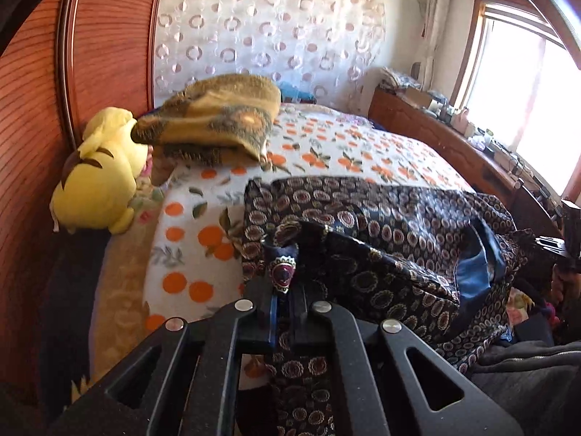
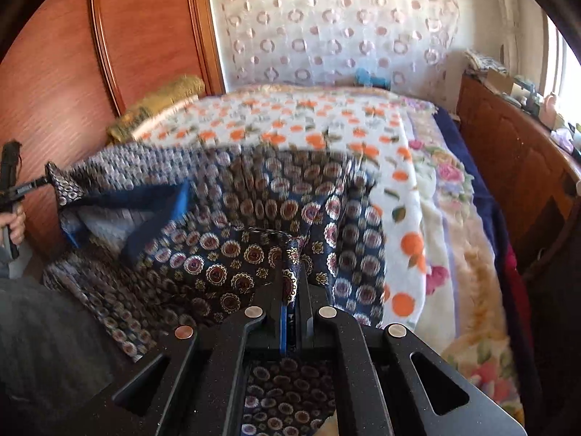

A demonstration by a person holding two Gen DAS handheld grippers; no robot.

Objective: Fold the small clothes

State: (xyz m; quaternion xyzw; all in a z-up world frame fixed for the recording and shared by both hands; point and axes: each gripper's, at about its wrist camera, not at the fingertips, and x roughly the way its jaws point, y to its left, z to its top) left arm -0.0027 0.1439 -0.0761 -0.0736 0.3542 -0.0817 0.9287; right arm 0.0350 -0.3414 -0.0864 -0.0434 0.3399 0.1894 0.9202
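Bed layout around the patterned garment

The patterned garment [image 1: 381, 225] lies on the blanket [image 1: 326, 145]; behind it to the left a folded towel [image 1: 214, 120], further left a plush toy [image 1: 98, 181] against the headboard [image 1: 32, 145].

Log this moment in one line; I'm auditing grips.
left gripper: shut on garment | right gripper: shut on garment | garment: over bed

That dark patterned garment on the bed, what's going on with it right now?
A person is folding it with a claw in each hand. The left claw and the right claw are each shut on an edge of the patterned garment, holding it lifted over the orange-print blanket. The fold isn't laid down yet.
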